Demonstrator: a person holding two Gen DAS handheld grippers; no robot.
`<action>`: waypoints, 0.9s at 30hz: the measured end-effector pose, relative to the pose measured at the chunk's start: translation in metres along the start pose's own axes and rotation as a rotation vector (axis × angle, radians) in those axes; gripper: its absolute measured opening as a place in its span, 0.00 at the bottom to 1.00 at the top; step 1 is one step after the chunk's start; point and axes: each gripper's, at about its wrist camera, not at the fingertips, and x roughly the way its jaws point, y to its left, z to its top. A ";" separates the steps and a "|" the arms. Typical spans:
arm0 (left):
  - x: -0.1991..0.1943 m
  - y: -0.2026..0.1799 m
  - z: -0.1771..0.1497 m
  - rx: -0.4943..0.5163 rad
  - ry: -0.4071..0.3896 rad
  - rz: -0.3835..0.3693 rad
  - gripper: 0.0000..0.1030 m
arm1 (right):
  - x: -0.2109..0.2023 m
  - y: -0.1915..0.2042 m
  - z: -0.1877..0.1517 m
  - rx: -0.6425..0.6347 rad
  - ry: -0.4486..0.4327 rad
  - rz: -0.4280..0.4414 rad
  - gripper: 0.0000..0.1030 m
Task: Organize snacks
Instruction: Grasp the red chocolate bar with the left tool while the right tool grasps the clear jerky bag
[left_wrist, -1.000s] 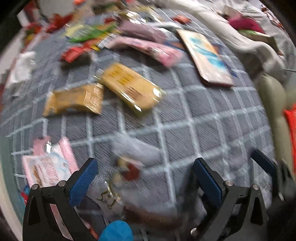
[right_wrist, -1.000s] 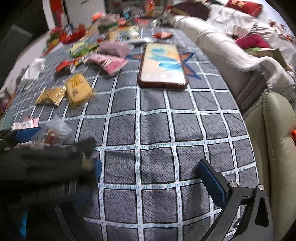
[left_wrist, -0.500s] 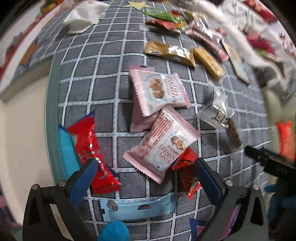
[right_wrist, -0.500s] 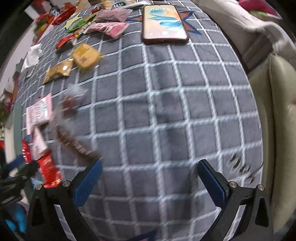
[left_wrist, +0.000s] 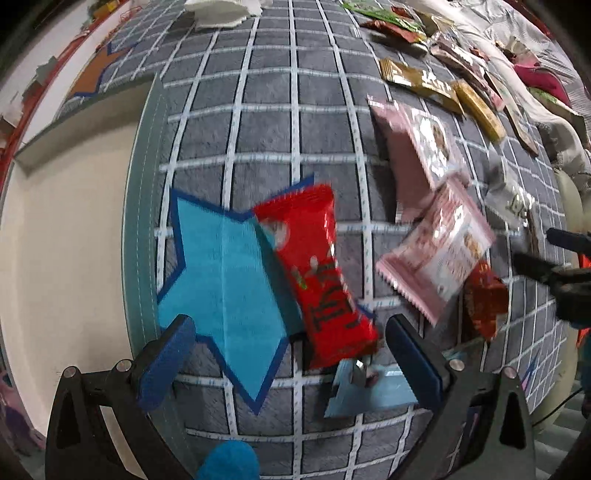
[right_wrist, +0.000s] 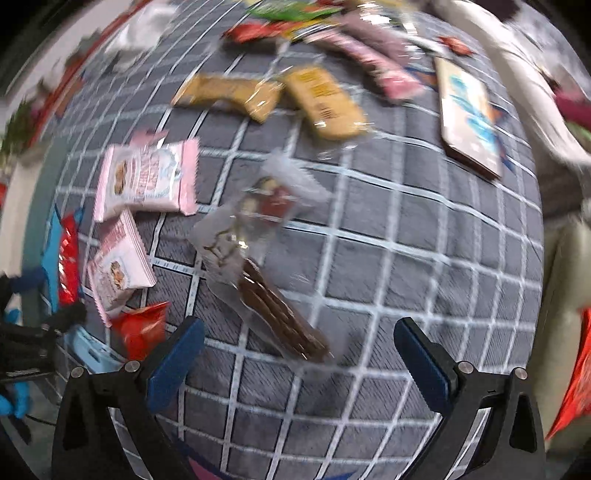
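Note:
In the left wrist view my left gripper (left_wrist: 288, 354) is open and empty, just above a long red snack bar (left_wrist: 317, 273) lying on the grey checked cloth (left_wrist: 266, 122). Two pink cookie packs (left_wrist: 417, 147) (left_wrist: 439, 251), a small red packet (left_wrist: 484, 295) and a light blue packet (left_wrist: 373, 387) lie close by. In the right wrist view my right gripper (right_wrist: 299, 354) is open and empty over a clear pack of brown sticks (right_wrist: 273, 291). The pink packs (right_wrist: 147, 181) and the red bar (right_wrist: 68, 258) lie to its left.
A blue star patch (left_wrist: 225, 288) marks the cloth near its left edge (left_wrist: 142, 221), with floor beyond. Yellow and gold bars (right_wrist: 325, 99) (right_wrist: 229, 92), more snacks and a phone (right_wrist: 469, 114) lie farther back. A sofa edge (right_wrist: 561, 258) borders the right.
My left gripper has swung left and down toward the red bar at the cloth's edge. My right gripper has turned left, bringing the clear stick pack between its fingers.

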 end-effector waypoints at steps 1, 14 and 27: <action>0.001 -0.002 0.005 -0.012 0.000 0.010 1.00 | 0.005 0.004 0.001 -0.015 0.007 -0.008 1.00; 0.016 -0.041 0.049 -0.061 0.011 0.057 1.00 | 0.030 -0.002 0.012 -0.050 0.042 0.023 1.00; 0.003 -0.033 0.078 -0.023 0.023 0.036 0.29 | 0.003 -0.018 -0.002 0.027 0.037 0.060 0.37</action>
